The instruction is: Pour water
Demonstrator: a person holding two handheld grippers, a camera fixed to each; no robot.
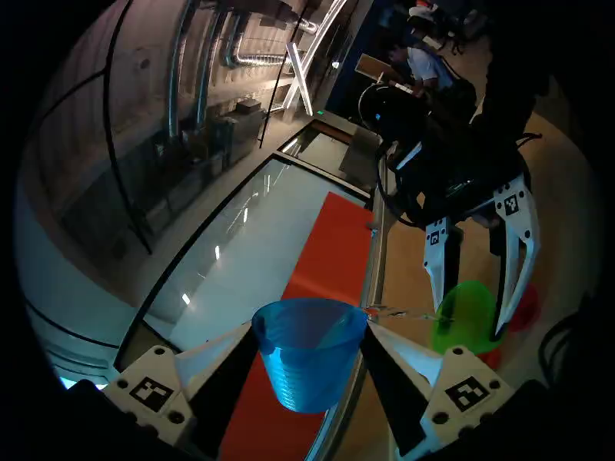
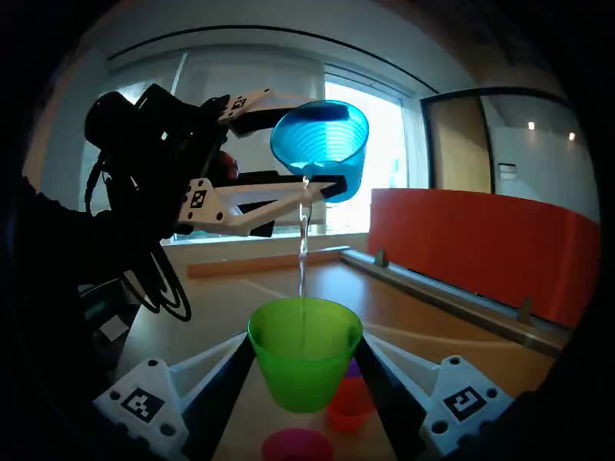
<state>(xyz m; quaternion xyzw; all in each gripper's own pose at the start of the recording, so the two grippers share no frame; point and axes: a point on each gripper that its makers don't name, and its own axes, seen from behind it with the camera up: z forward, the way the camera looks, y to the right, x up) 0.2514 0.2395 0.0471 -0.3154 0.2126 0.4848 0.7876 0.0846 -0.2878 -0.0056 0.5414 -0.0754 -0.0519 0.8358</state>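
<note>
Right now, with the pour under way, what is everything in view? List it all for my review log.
blue translucent plastic cup: one, blue, tilted between the left gripper's fingers, above the green cup
green translucent plastic cup: one, green, upright between the right gripper's fingers
stream of water: one, clear, falling from the blue cup into the green cup
small orange cup: one, orange, on the table below the green cup
small pink cup: one, pink, on the table beside the orange cup
wooden table: one, light brown, under the cups
orange-red partition panel: one, orange-red, along the table's edge
left gripper: one, white fingers, holding the blue cup
right gripper: one, white fingers, holding the green cup
</note>
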